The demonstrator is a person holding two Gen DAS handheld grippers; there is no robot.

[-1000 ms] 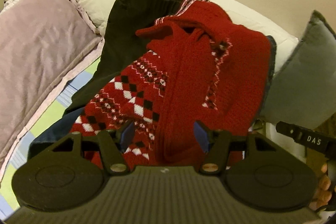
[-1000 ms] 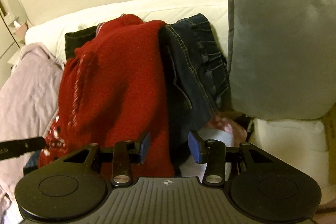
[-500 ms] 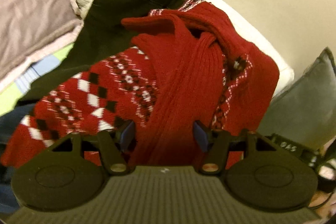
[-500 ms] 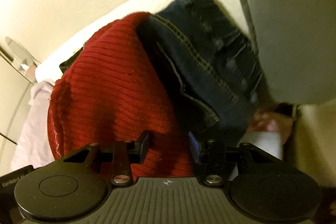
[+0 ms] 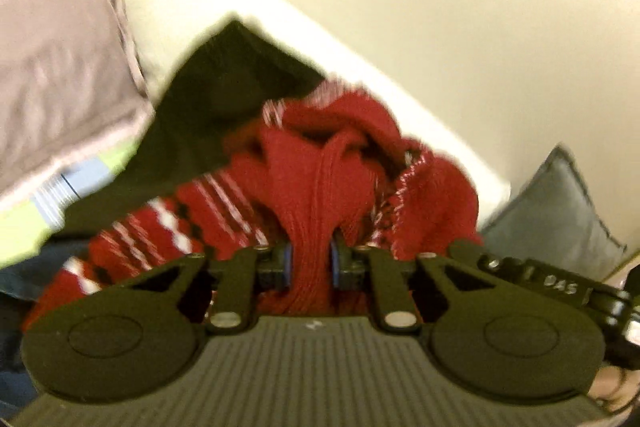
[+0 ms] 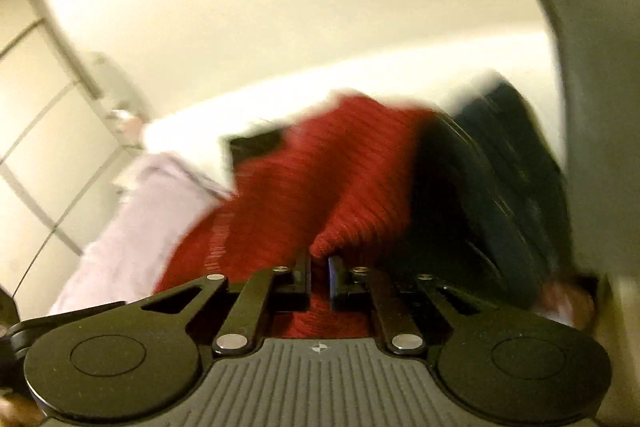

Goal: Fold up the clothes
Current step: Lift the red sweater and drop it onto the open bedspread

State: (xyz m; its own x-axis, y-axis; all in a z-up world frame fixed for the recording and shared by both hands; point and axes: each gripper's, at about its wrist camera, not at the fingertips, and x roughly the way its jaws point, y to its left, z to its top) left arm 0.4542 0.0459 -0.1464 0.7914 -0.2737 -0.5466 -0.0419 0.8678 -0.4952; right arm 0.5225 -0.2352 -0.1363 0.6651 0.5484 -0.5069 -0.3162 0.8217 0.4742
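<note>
Two grips show, one per view. From the left wrist, the left gripper (image 5: 311, 263) is closing on a bunched ridge of the red sweater (image 5: 320, 187), likely to lift it off the dark trousers (image 5: 224, 99) on the bed (image 5: 24, 227) (lilac blanket (image 5: 60, 67) alongside). From the right wrist, the right gripper (image 6: 319, 277) pinches the sweater's plain edge beside the jeans (image 6: 500, 167), a cream wall (image 6: 280, 7) behind.

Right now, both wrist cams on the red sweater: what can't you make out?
- Left wrist view: motion blur smears the red sweater pattern; the left gripper body hides the cloth beneath its closing jaws.
- Right wrist view: the right gripper pinches a sweater fold; how deep the bite goes is hidden by the fingers.
- Right wrist view: the jeans are blurred, and the grey cushion is cut by the frame edge.
</note>
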